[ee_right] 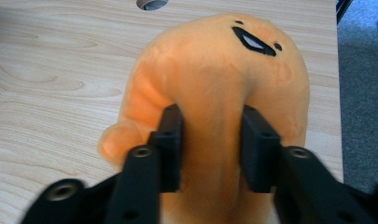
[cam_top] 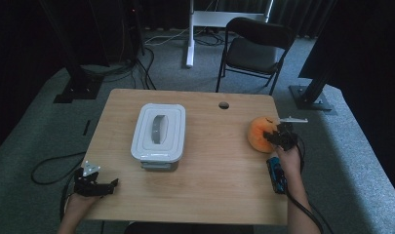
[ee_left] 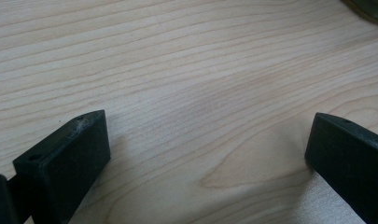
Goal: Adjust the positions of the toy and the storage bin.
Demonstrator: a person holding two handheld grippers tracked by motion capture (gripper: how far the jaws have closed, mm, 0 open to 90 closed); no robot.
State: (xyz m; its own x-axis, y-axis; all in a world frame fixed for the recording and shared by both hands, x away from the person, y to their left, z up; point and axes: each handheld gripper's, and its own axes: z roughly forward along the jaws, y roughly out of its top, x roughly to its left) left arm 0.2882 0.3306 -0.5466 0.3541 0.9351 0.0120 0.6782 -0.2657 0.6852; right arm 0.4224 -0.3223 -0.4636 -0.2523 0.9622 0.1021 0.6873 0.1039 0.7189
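Near the wooden table's (cam_top: 209, 185) right edge, your right gripper (ee_right: 212, 149) pinches the soft rounded orange plush toy (ee_right: 214, 70); your left gripper (ee_left: 205, 154) rests with jaws apart.

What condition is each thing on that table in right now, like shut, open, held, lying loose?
Container: lid on, closed, standing upright on the table, untouched.
Orange plush toy: resting near the table's right edge, a fold of it pinched between the jaws of the right gripper.
Left gripper: jaws wide apart, nothing between them, low over bare wood at the table's left front corner.
Chair: standing unoccupied beyond the table.
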